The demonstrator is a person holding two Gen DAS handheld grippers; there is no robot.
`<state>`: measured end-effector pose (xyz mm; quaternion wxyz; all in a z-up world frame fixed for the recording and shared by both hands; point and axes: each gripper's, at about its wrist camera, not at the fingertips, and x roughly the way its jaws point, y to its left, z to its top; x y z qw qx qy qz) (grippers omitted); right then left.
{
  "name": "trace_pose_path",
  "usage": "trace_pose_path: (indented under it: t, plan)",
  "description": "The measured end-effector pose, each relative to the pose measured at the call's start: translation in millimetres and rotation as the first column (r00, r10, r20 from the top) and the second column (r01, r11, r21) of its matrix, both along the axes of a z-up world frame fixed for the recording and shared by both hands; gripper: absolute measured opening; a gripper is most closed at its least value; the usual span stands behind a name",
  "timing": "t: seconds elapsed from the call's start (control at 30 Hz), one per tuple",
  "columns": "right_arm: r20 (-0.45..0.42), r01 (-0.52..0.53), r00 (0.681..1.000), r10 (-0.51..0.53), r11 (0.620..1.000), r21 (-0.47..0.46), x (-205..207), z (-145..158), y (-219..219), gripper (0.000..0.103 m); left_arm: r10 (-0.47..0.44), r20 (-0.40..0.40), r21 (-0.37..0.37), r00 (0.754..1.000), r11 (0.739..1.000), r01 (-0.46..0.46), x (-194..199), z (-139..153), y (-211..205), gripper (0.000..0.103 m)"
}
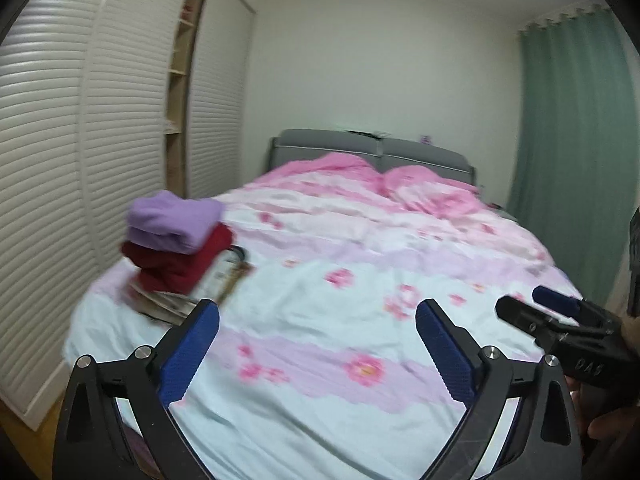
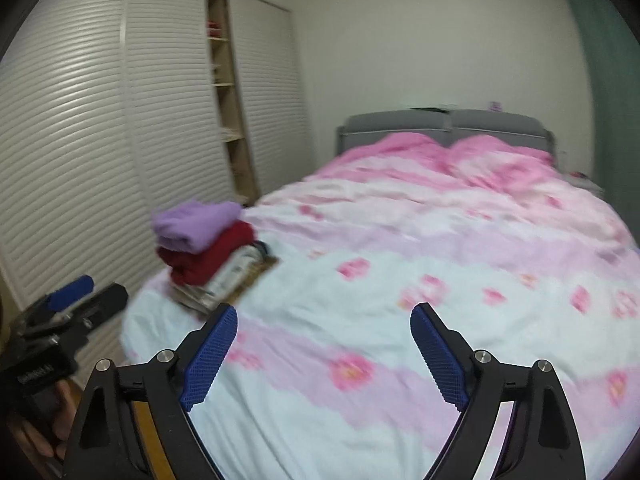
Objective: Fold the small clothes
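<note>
Stacked beyond and to the left of both pairs of fingers, the folded small clothes are seen as a purple garment (image 1: 174, 218) resting on a dark red garment (image 1: 180, 260), with a patterned piece (image 1: 230, 276) beneath them, near the left edge of the bed (image 1: 360, 420). No unfolded garment can be made out between or ahead of the fingers. The left gripper (image 1: 318, 354) is held wide apart with nothing between its blue pads (image 1: 188, 356); the right gripper (image 2: 324, 354) is likewise spread wide and empty. Both are held above the flowered quilt (image 2: 360, 280). Risk is judged to lie in the stack's placement: being so close to the mattress edge, it could be toppled or pushed off if brushed by the left fingers. Motion blur leaves finer detail uncertain.
</note>
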<state>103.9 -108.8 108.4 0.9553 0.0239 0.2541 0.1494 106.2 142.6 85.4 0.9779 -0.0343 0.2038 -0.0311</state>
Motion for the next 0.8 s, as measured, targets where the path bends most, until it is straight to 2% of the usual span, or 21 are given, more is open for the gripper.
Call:
trace_pose_path:
  t: [0.2, 0.3, 0.4, 0.6, 0.8]
  plan:
    - [-0.001, 0.126, 0.992, -0.126, 0.991, -0.035, -53.7, -20.7, -57.8, 0.09, -0.081, -0.015, 0.052, 0.997, 0.995, 0.081, -24.6, -17.8, -60.7, 0.103]
    - [0.01, 0.192, 0.981, -0.192, 0.98, -0.056, -76.3, -29.7, -82.8, 0.095, -0.095, -0.039, 0.076, 0.995, 0.992, 0.098, -33.0, -28.9, -81.1, 0.103]
    - [0.031, 0.24, 0.971, -0.238, 0.969, -0.066, -91.9, -33.2, -97.9, 0.095, -0.109, -0.061, 0.084, 0.992, 0.99, 0.114, -38.6, -40.7, -97.2, 0.103]
    - [0.081, 0.3, 0.953, -0.292, 0.948, -0.107, -124.8, -42.1, -114.7, 0.098, -0.084, -0.078, 0.091, 0.993, 0.992, 0.091, -46.7, -66.8, -112.1, 0.103]
    - [0.055, 0.323, 0.946, -0.319, 0.941, -0.104, -140.4, -61.1, -123.4, 0.099, -0.047, -0.05, 0.147, 0.998, 0.988, 0.054, -57.8, -91.7, -124.4, 0.103]
